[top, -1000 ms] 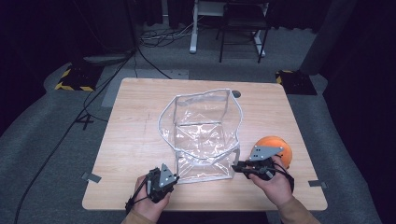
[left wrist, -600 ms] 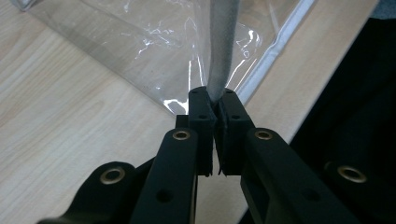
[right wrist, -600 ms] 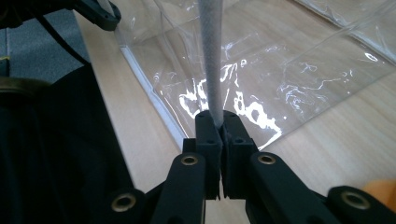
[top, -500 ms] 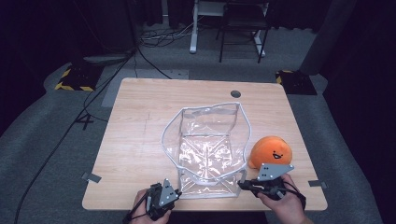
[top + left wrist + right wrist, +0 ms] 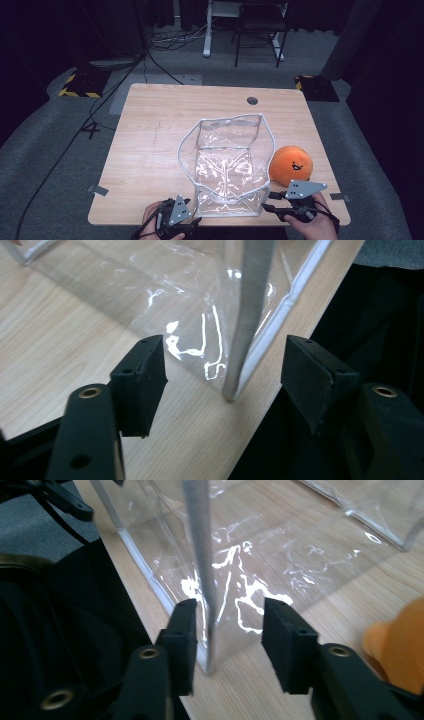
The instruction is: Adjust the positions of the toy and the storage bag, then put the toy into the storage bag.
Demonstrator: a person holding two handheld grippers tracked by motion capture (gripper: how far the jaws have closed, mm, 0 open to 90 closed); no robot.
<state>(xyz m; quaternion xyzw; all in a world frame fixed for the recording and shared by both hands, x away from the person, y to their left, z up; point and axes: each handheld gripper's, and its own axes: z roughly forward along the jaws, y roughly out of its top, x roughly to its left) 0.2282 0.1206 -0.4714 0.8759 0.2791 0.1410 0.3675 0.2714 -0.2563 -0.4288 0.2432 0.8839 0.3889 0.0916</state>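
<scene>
A clear plastic bag (image 5: 227, 165) with pale grey trim stands open-topped near the table's front edge. An orange plush ball (image 5: 291, 165) with a small face rests against its right side. My left gripper (image 5: 192, 223) sits at the bag's near left corner, open. In the left gripper view the bag's corner seam (image 5: 250, 315) rises between the wide-apart jaws of the left gripper (image 5: 225, 375). My right gripper (image 5: 267, 207) is at the near right corner, open. The right gripper (image 5: 227, 630) has the bag's trim (image 5: 200, 540) between its jaws without clamping it. The plush (image 5: 395, 645) lies to their right.
The wooden table (image 5: 150, 150) has a round cable hole (image 5: 252, 100) at the back right and bare wood left of and behind the bag. Its front edge (image 5: 270, 405) is just under both grippers. Cables, a chair and a desk frame stand on the floor beyond.
The bag has slid toward the front edge of the table, and both grippers have drawn back with it. The plush now lies beside the bag's right side rather than under the right hand.
</scene>
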